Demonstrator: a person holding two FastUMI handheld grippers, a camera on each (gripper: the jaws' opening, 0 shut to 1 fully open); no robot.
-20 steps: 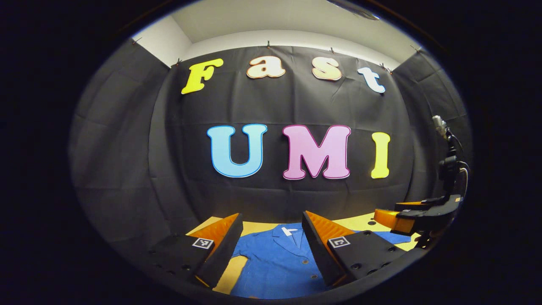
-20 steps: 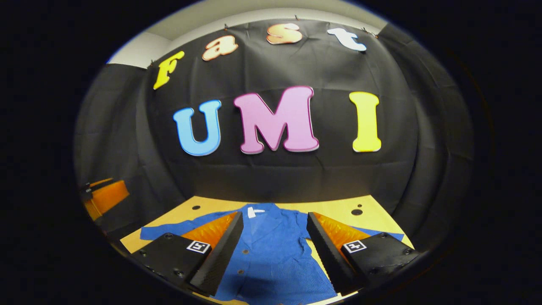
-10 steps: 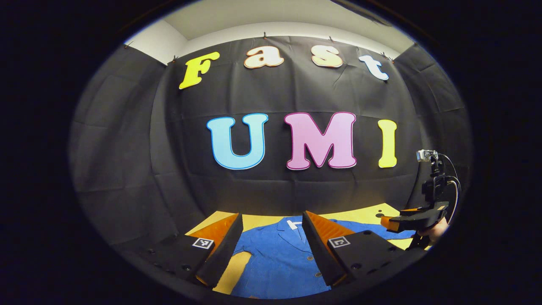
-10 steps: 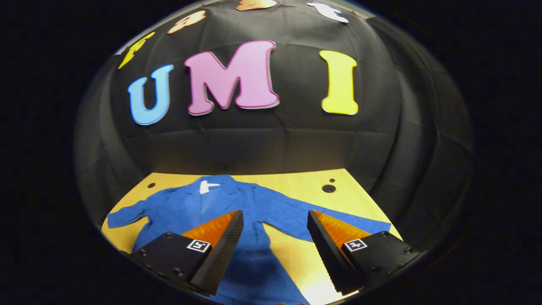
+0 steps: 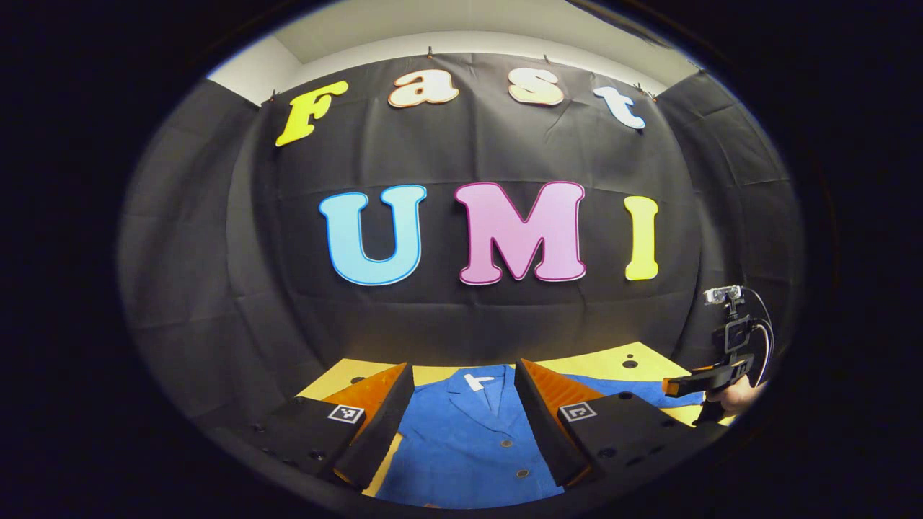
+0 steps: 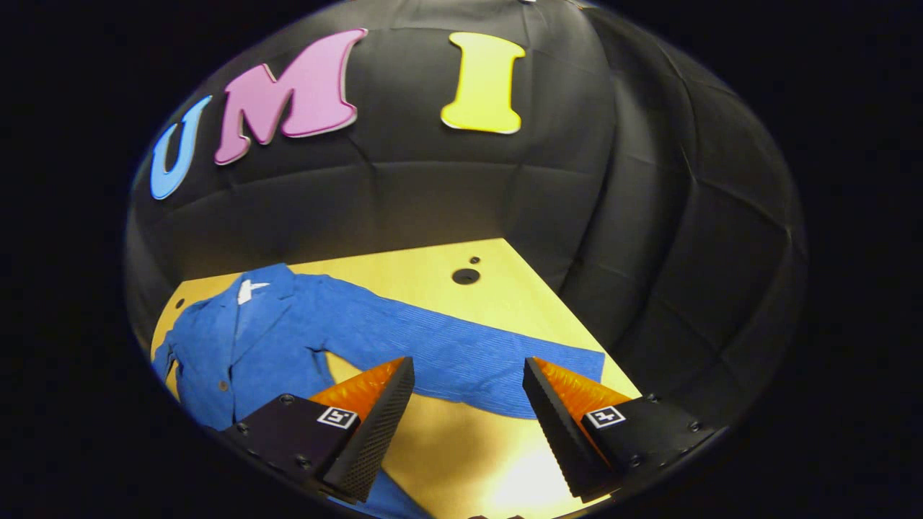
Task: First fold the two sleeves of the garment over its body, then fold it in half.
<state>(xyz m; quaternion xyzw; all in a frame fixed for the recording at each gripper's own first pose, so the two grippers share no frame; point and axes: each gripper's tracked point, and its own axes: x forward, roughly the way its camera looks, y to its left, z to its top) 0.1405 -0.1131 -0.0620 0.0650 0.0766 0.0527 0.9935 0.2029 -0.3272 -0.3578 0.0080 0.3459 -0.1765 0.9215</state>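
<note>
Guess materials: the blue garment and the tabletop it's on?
Blue button-front jacket: looks like woven or fine-ribbed cloth, matte; faint ridged texture along the spread sleeve, soft edges. Tabletop: probably light wood or laminate, smooth, with drilled holes and a slight sheen.

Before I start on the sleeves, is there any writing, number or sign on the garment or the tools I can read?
White neck tag on the blue garment: too small to read.
Square markers on the left tool and right tool: coded patterns, no words.
Nothing else readable.
</note>
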